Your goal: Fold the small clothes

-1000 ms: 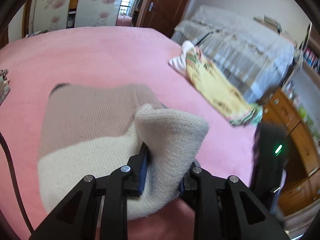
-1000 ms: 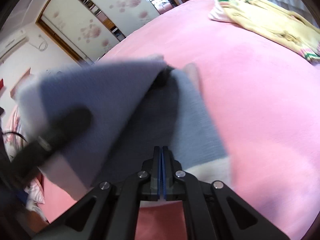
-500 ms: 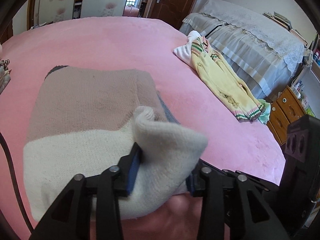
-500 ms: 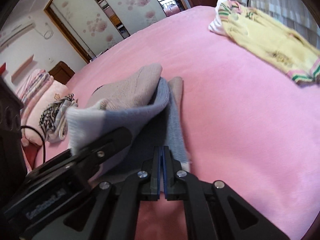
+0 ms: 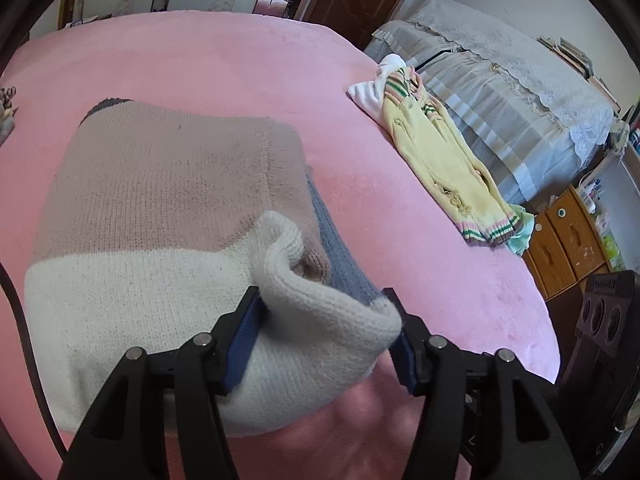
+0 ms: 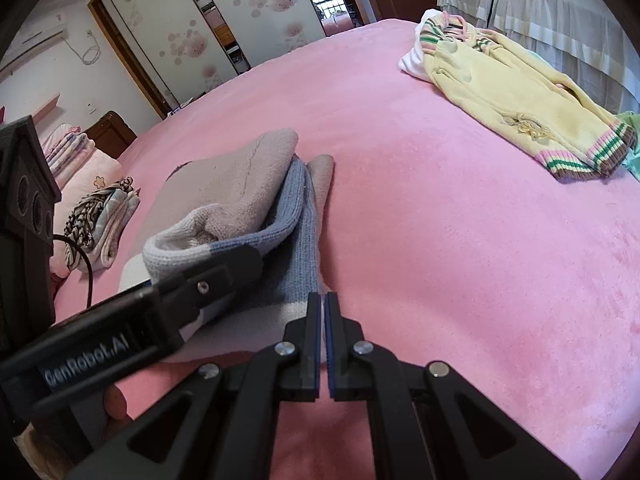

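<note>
The left gripper (image 5: pixel 326 332), jaws just opening, loosely brackets the knit sweater (image 5: pixel 160 216) hem on the pink bed (image 5: pixel 240 60). The right gripper (image 6: pixel 322 344) is closed and empty.

Left tool (image 5: pixel 326 330): jaws just been opening, cream hem bunched between the pads
Knit sweater (image 5: pixel 168 200): folded on the pink bed (image 5: pixel 240 64), mauve above cream
Yellow garment (image 5: pixel 436 156): well right of the sweater, at the bed's edge
</note>
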`<state>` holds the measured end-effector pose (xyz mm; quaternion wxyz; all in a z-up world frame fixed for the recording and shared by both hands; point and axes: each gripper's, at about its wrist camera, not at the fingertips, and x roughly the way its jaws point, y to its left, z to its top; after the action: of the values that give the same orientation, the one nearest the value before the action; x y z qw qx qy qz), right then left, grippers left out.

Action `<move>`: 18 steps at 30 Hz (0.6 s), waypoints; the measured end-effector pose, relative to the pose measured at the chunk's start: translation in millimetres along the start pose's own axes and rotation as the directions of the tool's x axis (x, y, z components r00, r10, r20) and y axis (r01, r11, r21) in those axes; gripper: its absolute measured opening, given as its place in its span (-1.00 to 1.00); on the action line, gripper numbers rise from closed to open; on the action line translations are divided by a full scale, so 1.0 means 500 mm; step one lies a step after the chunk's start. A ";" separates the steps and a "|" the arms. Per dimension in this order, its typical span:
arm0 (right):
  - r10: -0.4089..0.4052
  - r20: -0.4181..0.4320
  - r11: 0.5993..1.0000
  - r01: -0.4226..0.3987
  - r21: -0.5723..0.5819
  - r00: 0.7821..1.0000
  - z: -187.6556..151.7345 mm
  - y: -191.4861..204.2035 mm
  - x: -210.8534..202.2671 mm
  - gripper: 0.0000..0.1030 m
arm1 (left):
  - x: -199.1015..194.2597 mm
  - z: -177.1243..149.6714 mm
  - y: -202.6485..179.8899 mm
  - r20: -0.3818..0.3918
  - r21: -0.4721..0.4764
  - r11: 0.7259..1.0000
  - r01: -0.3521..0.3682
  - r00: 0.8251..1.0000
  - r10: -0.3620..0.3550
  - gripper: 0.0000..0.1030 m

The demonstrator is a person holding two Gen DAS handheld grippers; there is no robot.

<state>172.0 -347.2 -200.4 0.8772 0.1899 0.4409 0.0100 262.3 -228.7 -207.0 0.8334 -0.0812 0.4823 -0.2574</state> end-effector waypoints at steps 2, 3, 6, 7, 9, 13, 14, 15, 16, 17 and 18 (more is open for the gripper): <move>0.000 -0.001 1.000 0.000 -0.004 1.000 0.004 0.001 -0.003 -0.96 | -0.004 0.002 -0.001 -0.013 -0.027 0.999 0.041 0.999 -0.041 0.31; -0.001 -0.002 1.000 0.001 -0.007 1.000 0.006 0.002 -0.005 -0.96 | -0.007 0.003 -0.002 -0.019 -0.038 0.997 0.062 0.998 -0.063 0.34; -0.014 -0.001 1.000 0.014 -0.023 1.000 0.020 0.003 -0.012 -0.96 | -0.037 0.007 -0.011 -0.008 -0.056 0.994 0.099 0.995 -0.099 0.35; -0.016 -0.001 0.999 0.016 -0.033 1.000 0.027 0.004 -0.014 -0.96 | -0.049 0.008 -0.014 -0.002 -0.052 0.993 0.111 0.994 -0.111 0.35; -0.028 -0.001 0.998 0.028 -0.054 1.000 0.044 0.007 -0.013 -0.96 | -0.085 0.007 -0.016 0.027 -0.041 0.992 0.117 0.993 -0.116 0.35; -0.011 -0.024 0.997 0.009 -0.080 1.000 0.097 0.011 0.003 -0.95 | -0.155 -0.002 0.008 0.104 -0.032 0.992 0.118 0.988 -0.115 0.35; 0.017 -0.042 0.997 -0.020 -0.074 0.999 0.118 0.012 0.012 -0.93 | -0.167 -0.006 0.019 0.121 -0.031 0.994 0.106 0.987 -0.102 0.35; 0.035 -0.050 0.997 -0.039 -0.066 0.998 0.132 0.014 0.018 -0.80 | -0.170 -0.006 0.026 0.128 -0.030 0.995 0.095 0.988 -0.090 0.33; 0.051 -0.053 0.997 -0.054 -0.057 0.997 0.147 0.016 0.025 -0.54 | -0.169 -0.006 0.032 0.128 -0.025 0.996 0.088 0.988 -0.084 0.14; 0.068 -0.052 0.997 -0.071 -0.044 0.996 0.170 0.020 0.035 -0.38 | -0.158 -0.005 0.041 0.114 -0.025 0.997 0.073 0.991 -0.069 -0.14; 0.076 -0.047 0.996 -0.078 -0.038 0.996 0.185 0.025 0.041 -0.10 | -0.150 -0.004 0.047 0.100 -0.030 0.998 0.061 0.993 -0.058 -0.25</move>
<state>258.2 -361.9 -162.1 0.8694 0.1888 0.4530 0.0571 238.5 -170.2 -159.9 0.8469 -0.1218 0.4417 -0.2699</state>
